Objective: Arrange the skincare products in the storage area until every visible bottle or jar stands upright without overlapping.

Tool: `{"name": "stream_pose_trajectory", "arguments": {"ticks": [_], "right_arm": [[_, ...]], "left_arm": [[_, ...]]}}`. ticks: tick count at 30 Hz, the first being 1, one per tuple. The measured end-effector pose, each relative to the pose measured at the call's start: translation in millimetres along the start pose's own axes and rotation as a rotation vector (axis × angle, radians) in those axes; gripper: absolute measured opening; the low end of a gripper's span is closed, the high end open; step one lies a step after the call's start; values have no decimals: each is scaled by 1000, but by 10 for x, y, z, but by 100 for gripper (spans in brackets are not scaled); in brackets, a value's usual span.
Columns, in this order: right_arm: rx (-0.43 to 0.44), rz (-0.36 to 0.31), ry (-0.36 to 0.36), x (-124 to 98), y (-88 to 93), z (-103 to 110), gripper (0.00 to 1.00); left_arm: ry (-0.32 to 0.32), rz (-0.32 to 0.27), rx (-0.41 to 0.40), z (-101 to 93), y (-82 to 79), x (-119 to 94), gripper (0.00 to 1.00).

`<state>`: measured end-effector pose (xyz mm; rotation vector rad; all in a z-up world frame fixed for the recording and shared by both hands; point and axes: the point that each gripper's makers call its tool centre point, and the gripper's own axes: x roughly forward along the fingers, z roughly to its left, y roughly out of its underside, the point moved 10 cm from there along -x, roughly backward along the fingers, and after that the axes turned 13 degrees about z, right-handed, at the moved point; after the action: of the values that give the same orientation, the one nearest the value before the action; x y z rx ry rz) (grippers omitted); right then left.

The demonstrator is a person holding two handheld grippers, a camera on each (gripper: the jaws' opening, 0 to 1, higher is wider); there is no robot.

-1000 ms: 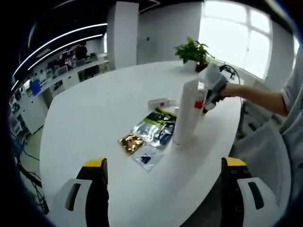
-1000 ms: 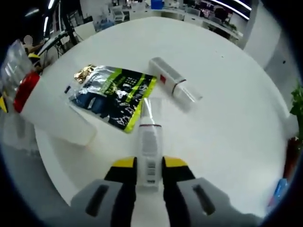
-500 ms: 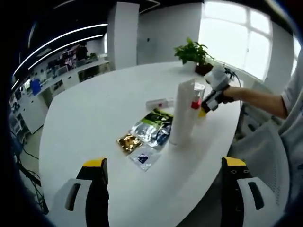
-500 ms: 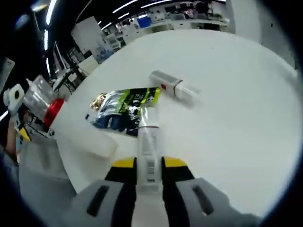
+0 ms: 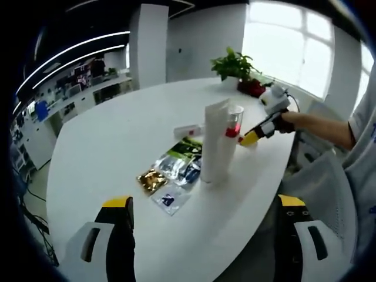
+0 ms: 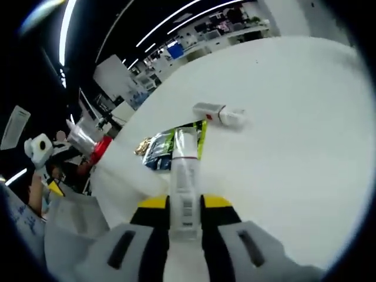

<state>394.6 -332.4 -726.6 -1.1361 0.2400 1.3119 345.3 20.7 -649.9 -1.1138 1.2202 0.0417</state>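
Meanwhile the right claw (image 6: 185, 218) grips a small tube (image 6: 184, 176); the left claw (image 5: 202, 235) gapes wide, holding nothing.

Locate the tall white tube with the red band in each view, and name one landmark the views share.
Left gripper view: the tall white tube stands upright right of centre on the white table, beside the foil packets.
Right gripper view: tube at the left edge, leaning sideways in the picture.
Shared landmark: the green-and-black packet.
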Motion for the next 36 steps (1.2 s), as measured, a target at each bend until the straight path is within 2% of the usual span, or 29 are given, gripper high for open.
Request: {"name": "stream_pose_trajectory", "arguments": {"ticks": [3, 4, 6, 18, 26, 31, 36], "right_arm": [[-1, -29, -15, -48, 10, 48, 19], [-4, -36, -22, -63, 22, 73, 19], [-9, -48, -21, -94, 42, 101, 19], [-31, -70, -26, -284, 241, 237, 19], [-36, -63, -55, -305, 404, 382, 19], [-33, -58, -87, -301, 486, 456, 19], [-63, -33, -129, -270, 527, 573, 19]], "left_arm": [[-1, -6, 12, 6, -3, 6, 97], [1, -6, 12, -107, -13, 11, 97], [8, -4, 21, -165, -17, 18, 97], [9, -13, 32, -304, -13, 11, 97], [23, 0, 39, -413, -8, 52, 92], [47, -13, 33, -465, -22, 69, 87], [67, -24, 31, -541, -58, 112, 77]]}}
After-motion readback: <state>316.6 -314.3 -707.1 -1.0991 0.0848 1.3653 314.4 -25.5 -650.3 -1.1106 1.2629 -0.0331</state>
